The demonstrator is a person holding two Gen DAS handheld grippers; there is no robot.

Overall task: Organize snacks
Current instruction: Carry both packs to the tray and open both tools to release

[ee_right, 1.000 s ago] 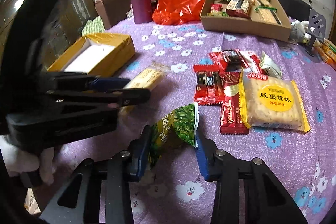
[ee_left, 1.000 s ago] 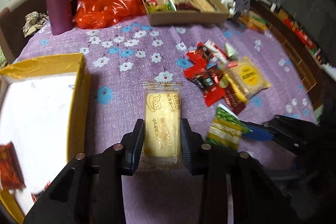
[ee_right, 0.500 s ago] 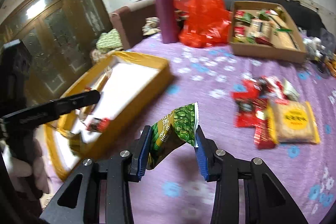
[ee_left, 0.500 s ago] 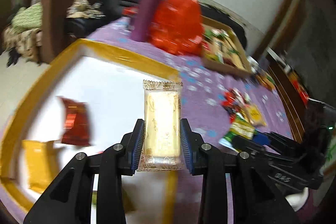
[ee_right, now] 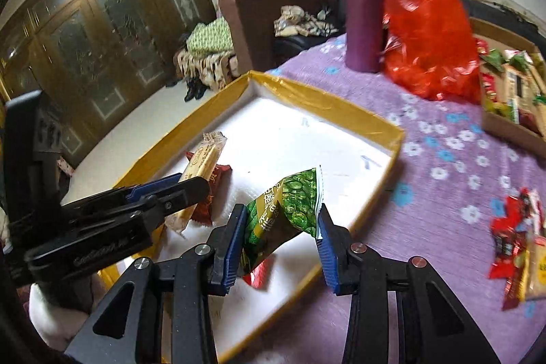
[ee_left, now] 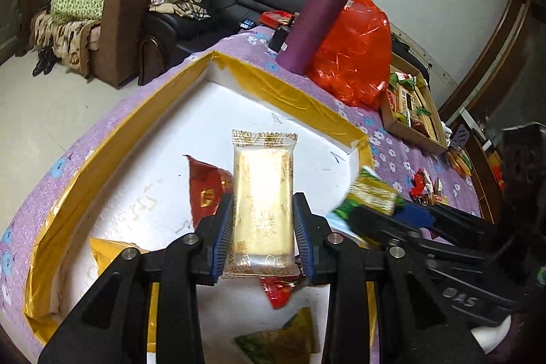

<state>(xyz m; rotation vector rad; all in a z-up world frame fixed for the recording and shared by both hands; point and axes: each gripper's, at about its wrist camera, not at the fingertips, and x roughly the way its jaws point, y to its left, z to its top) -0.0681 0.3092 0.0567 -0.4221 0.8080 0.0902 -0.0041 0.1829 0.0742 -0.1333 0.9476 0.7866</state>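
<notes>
My left gripper (ee_left: 263, 220) is shut on a pale yellow biscuit packet (ee_left: 263, 200) and holds it above the white floor of the yellow-rimmed box (ee_left: 283, 91). My right gripper (ee_right: 281, 227) is shut on a green snack packet (ee_right: 290, 203) and holds it over the same box (ee_right: 327, 108), near its right rim. The left gripper and its biscuit packet (ee_right: 201, 162) show at the left of the right wrist view. In the box lie a red packet (ee_left: 204, 190), a yellow packet (ee_left: 109, 258) and a green-yellow one (ee_left: 283, 340).
A purple bottle (ee_right: 363, 9) and a red plastic bag (ee_right: 430, 33) stand beyond the box. A cardboard tray of snacks (ee_right: 512, 84) is at the far right. Loose red and yellow packets (ee_right: 515, 244) lie on the purple flowered cloth to the right.
Both grippers have swung left from the loose pile on the cloth to above the yellow box, each still holding its packet. The right gripper has closed in beside the left one.
</notes>
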